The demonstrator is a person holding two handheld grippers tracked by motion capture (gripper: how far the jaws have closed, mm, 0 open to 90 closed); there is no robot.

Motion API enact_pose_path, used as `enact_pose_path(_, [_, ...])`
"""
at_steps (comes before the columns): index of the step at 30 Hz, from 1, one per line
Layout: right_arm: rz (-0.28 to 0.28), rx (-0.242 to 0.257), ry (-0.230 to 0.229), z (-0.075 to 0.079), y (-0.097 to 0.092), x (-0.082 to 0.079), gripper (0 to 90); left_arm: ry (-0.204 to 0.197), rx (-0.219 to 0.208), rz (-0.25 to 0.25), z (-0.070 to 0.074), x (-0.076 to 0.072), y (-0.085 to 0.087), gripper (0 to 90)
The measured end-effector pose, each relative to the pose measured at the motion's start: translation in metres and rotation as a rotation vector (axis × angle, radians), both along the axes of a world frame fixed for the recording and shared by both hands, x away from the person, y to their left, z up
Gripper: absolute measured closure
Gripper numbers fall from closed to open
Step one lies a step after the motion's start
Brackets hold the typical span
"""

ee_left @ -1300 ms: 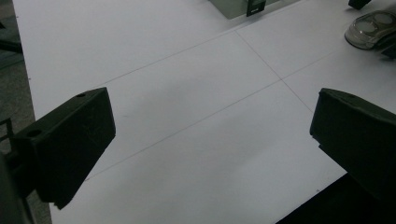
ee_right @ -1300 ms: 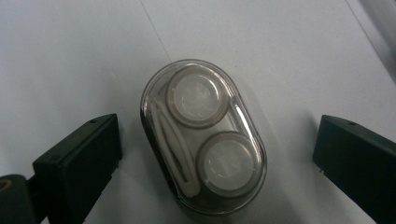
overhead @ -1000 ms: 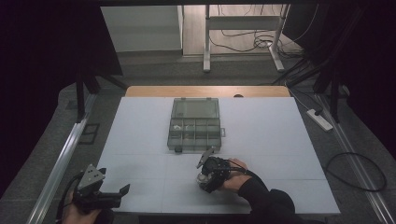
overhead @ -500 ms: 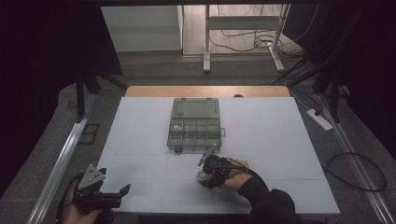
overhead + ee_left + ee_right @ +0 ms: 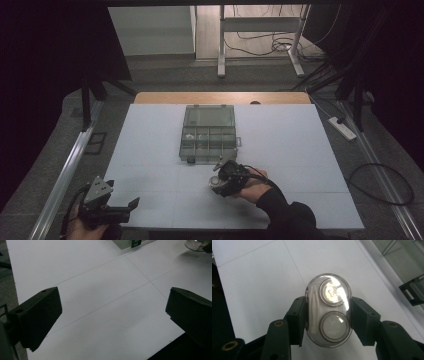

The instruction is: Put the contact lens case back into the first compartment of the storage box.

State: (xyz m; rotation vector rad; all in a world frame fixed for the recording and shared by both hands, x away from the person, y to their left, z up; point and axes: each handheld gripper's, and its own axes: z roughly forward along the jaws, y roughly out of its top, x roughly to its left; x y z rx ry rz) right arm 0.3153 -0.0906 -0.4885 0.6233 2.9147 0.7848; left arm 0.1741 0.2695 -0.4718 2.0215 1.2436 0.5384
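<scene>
White tabletop [image 5: 300,150] is carrying a compartment box [image 5: 208,133] at twelve o'clock, while the right gripper [image 5: 220,176] is clamping a clear oval case [image 5: 328,310] at five o'clock of it, and the left gripper [image 5: 131,206] is gaping empty.

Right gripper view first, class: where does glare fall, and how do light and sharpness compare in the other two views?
Right gripper view: bright glare on the clear oval case, washing out its upper round compartment; the right gripper clamps it. High view: dim, dark surroundings, the compartment box small and soft. Left gripper view: even light on the table, the near jaws blurred.
</scene>
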Motion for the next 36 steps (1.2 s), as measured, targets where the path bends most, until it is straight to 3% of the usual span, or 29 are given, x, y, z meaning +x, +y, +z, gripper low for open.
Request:
enact_pose_path(14, [-0.068,0.077,0.006,0.014,0.0,0.015,48.4,0.001,0.002,0.001,0.0,0.0,0.0,0.8])
enact_pose_path(36, [-0.144,0.134,-0.017,0.025,0.017,0.043,48.4,0.003,-0.001,-0.001,0.0,0.0,0.0,0.8])
